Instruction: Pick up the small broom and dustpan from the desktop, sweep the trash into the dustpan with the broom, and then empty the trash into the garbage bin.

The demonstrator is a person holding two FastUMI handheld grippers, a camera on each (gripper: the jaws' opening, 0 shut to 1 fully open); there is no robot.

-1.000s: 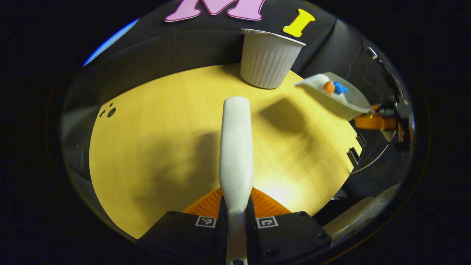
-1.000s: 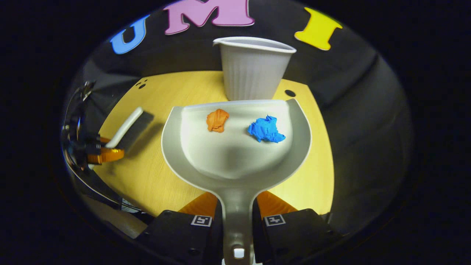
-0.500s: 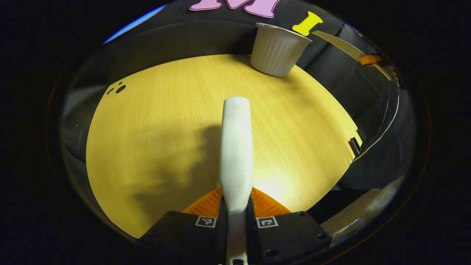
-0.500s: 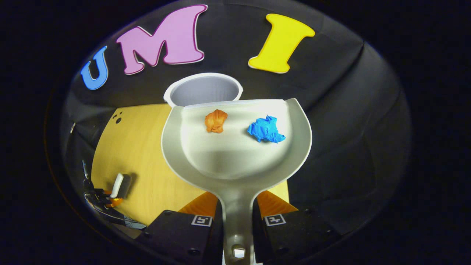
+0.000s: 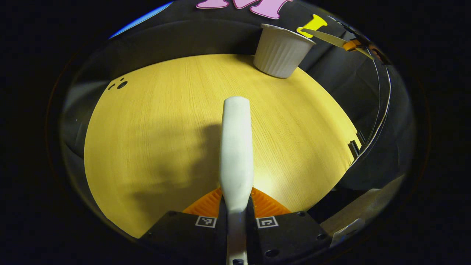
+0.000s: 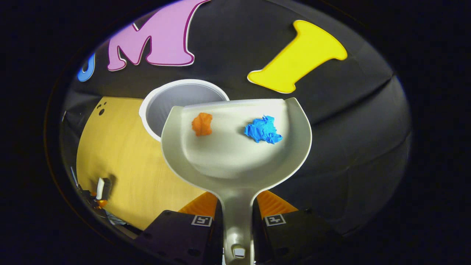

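My left gripper (image 5: 236, 207) is shut on the small white broom (image 5: 236, 147), which juts forward over the yellow desktop (image 5: 154, 121). The white ribbed garbage bin (image 5: 280, 52) stands at the far edge. My right gripper (image 6: 237, 210) is shut on the handle of the white dustpan (image 6: 235, 162), held high in the air. An orange scrap (image 6: 202, 124) and a blue scrap (image 6: 263, 129) lie near the pan's front lip. That lip overlaps the right part of the open mouth of the bin (image 6: 173, 105) below. In the left gripper view the dustpan (image 5: 325, 36) shows edge-on above the bin.
The desktop (image 6: 121, 162) stretches left of the bin, with small dark holes (image 5: 119, 84) near its far left corner. The black booth wall stands right behind the bin. The left gripper (image 6: 96, 193) with the broom's end (image 6: 100, 183) shows low at the left.
The right gripper has lifted the dustpan higher and closer to the bin, whose mouth now shows from above. The orange scrap has slid a little left. The left gripper has hardly moved.
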